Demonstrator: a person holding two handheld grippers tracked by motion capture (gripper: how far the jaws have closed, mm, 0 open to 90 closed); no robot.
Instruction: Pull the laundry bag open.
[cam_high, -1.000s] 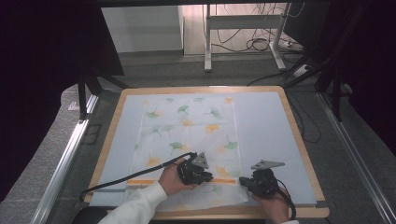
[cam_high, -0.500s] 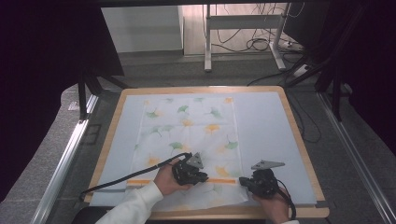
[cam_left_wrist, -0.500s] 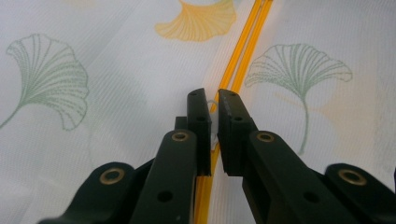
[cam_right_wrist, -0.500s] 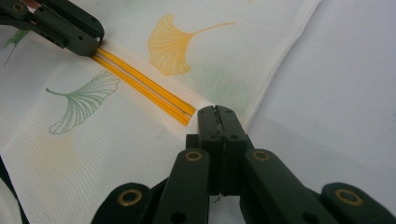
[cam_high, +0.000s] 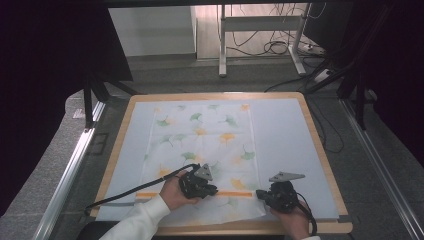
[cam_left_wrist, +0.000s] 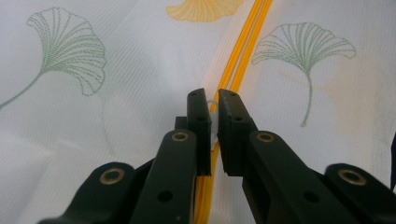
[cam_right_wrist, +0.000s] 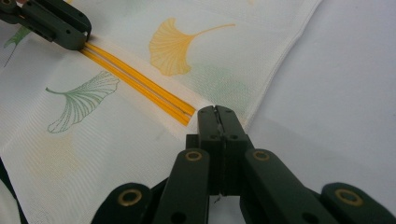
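A white mesh bag (cam_high: 210, 140) printed with green and orange ginkgo leaves lies flat on the table mat. An orange zipper (cam_high: 235, 193) runs across its near end. My left gripper (cam_high: 213, 190) sits on the zipper line, and in the left gripper view (cam_left_wrist: 214, 100) its jaws are shut on the small white zipper pull (cam_left_wrist: 212, 103). My right gripper (cam_high: 260, 194) is at the bag's right edge. In the right gripper view (cam_right_wrist: 215, 112) its jaws are shut on the cloth just past the zipper's end (cam_right_wrist: 184, 114). The left gripper (cam_right_wrist: 83, 39) shows farther along the zipper.
The bag rests on a pale mat (cam_high: 285, 140) inside a wooden-edged board (cam_high: 320, 150). Black cable (cam_high: 130, 192) trails left from the left gripper. Metal rails (cam_high: 75, 165) flank the table, and desk legs and cables (cam_high: 260, 45) stand beyond its far edge.
My left gripper has slid slightly to the left along the orange zipper. The right gripper has stayed in place.
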